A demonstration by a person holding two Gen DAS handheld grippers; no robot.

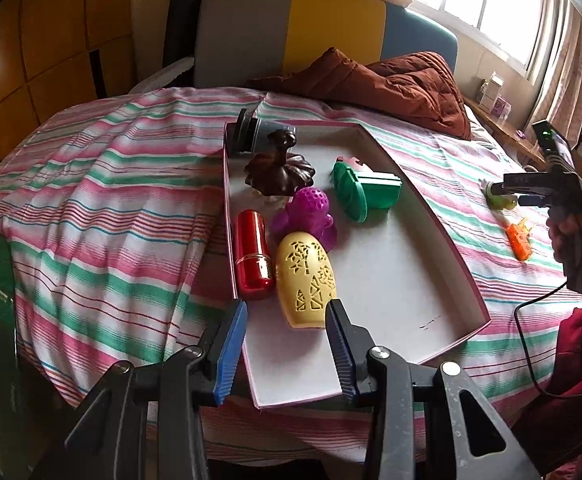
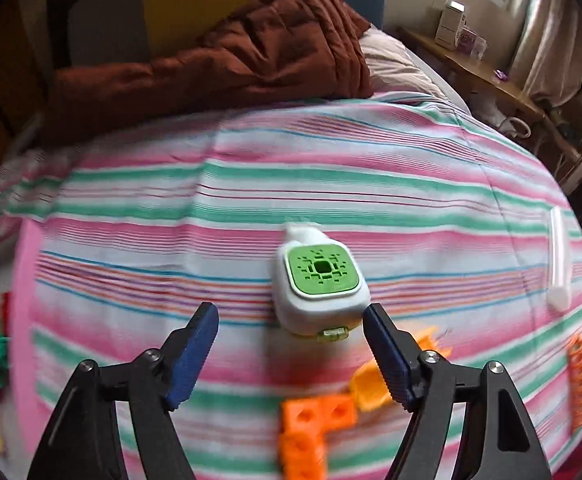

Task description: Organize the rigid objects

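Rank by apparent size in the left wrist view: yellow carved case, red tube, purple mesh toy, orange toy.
1. yellow carved case, though nearest the camera
2. red tube
3. purple mesh toy, close to the tube, unsure
4. orange toy

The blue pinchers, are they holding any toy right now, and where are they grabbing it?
No, nothing is held. The left gripper is open by the yellow case in the tray. The right gripper is open near the white-and-green device, not gripping it.

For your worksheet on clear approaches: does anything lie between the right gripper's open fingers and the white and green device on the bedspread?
Nothing visible does. The right gripper is open, and only bare striped bedspread lies before the white and green device. The orange blocks sit below it.
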